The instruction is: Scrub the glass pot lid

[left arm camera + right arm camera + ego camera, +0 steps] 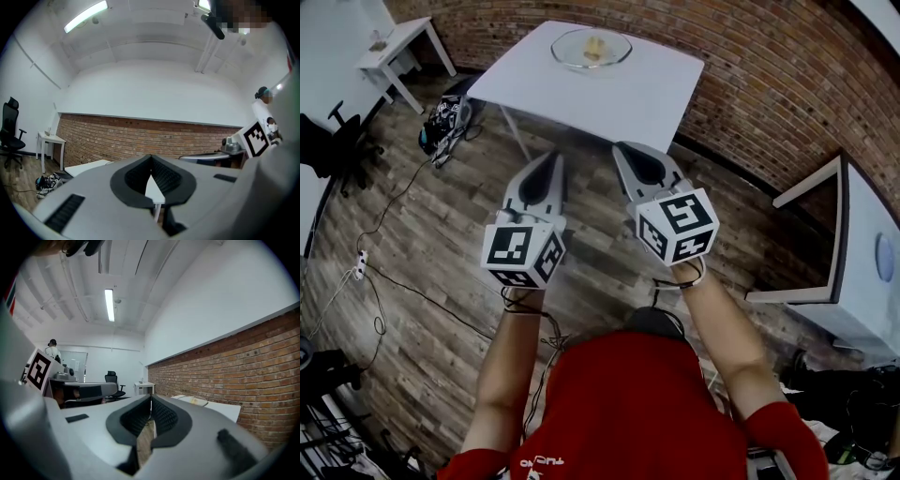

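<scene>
Task at its outset. The left gripper (548,159) and the right gripper (627,150) are pointing level above the wooden floor (441,234), each with jaws pressed together and gripping nothing. The glass pot lid (592,47) is lying well ahead on the white tabletop (637,94), with a yellowish item (595,44), perhaps a sponge, on it. Reaching, grasping and scrubbing are all still to come.

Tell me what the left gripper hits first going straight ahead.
Probably the white table, whose near edge lies ahead of the left gripper; if held above the tabletop, the brick wall beyond. Height is unclear.
</scene>
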A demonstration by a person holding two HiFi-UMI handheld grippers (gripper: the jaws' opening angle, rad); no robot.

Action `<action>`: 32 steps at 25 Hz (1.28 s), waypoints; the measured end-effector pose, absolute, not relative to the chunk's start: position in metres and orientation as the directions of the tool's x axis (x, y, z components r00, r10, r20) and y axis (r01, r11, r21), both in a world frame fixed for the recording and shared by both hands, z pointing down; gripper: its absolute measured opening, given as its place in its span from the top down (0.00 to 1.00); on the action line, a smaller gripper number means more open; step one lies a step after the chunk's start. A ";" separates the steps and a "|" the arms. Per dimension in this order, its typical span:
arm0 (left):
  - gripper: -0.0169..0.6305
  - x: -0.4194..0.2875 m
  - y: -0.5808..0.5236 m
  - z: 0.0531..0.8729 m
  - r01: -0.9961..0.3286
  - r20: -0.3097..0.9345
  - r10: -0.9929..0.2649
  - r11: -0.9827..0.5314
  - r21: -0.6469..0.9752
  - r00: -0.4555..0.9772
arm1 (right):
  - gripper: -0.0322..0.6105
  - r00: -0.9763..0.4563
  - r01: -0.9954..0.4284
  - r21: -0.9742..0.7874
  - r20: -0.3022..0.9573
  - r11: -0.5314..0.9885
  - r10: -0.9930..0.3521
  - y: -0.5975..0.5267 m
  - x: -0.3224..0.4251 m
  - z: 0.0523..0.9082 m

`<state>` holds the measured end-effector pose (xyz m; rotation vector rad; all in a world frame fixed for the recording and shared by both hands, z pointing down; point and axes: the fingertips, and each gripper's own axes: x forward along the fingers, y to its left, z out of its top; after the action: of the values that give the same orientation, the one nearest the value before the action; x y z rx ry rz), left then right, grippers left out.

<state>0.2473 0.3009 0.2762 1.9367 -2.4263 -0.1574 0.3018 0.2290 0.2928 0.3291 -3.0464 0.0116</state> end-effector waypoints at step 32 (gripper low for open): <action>0.95 0.088 0.126 0.291 -0.968 -0.028 -0.970 0.240 0.080 -0.243 | 0.90 -0.974 -0.206 0.073 0.085 0.976 -0.212 0.046 0.147 0.301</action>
<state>0.0875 0.1263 0.2912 1.9162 -2.4520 -0.1250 0.1472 0.0463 0.3008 0.3209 -3.0306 -0.0979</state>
